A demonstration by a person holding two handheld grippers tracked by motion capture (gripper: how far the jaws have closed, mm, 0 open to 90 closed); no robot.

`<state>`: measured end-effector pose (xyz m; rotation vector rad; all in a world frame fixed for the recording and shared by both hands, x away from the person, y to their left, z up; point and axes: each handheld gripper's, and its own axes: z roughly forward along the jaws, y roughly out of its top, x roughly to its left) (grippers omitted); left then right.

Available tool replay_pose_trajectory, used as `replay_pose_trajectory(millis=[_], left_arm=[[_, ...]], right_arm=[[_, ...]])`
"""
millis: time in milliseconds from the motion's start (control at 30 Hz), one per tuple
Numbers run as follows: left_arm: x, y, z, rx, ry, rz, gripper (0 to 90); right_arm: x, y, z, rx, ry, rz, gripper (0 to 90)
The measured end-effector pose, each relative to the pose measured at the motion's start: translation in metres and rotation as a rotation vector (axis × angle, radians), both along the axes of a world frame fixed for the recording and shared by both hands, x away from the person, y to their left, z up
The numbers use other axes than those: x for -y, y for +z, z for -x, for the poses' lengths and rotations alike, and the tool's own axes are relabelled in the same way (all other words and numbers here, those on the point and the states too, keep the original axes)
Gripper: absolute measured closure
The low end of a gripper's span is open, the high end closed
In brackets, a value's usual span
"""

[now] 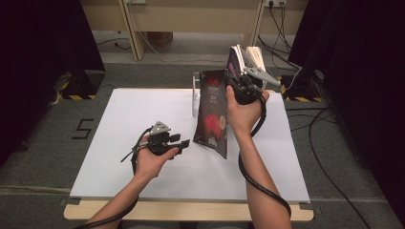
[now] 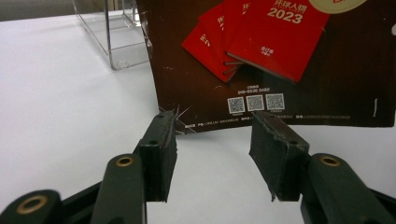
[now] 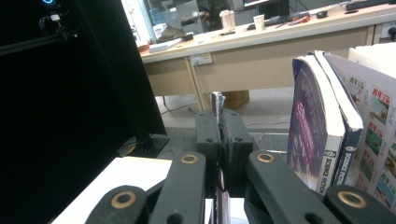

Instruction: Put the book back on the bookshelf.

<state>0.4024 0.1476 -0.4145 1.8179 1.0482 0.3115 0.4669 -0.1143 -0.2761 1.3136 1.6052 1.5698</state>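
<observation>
The right gripper (image 1: 237, 82) clamps the top edge of a dark brown magazine (image 1: 212, 114) showing red booklets marked 2023, hanging above the counter (image 1: 143, 119). The left gripper (image 2: 212, 144) is open and empty just below its bottom edge.

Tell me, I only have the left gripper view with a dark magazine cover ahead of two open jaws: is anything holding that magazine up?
Observer: Yes. In the high view the right gripper is clamped on the magazine at its top edge, and it hangs above the table.
Operator: Is the left one touching it?
Observer: No. The left gripper sits open just beside its lower corner.
Operator: Anything behind?
Observer: Upright books stand beyond the right gripper.
</observation>
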Motion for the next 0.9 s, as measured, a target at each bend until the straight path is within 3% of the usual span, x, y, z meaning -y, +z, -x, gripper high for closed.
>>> replay_pose_trajectory(millis=[900], left_arm=[[0.022,0.032,-0.018,0.052,-0.011,0.022,48.8]], right_arm=[[-0.01,0.015,-0.004,0.059,-0.026,-0.011,87.4]])
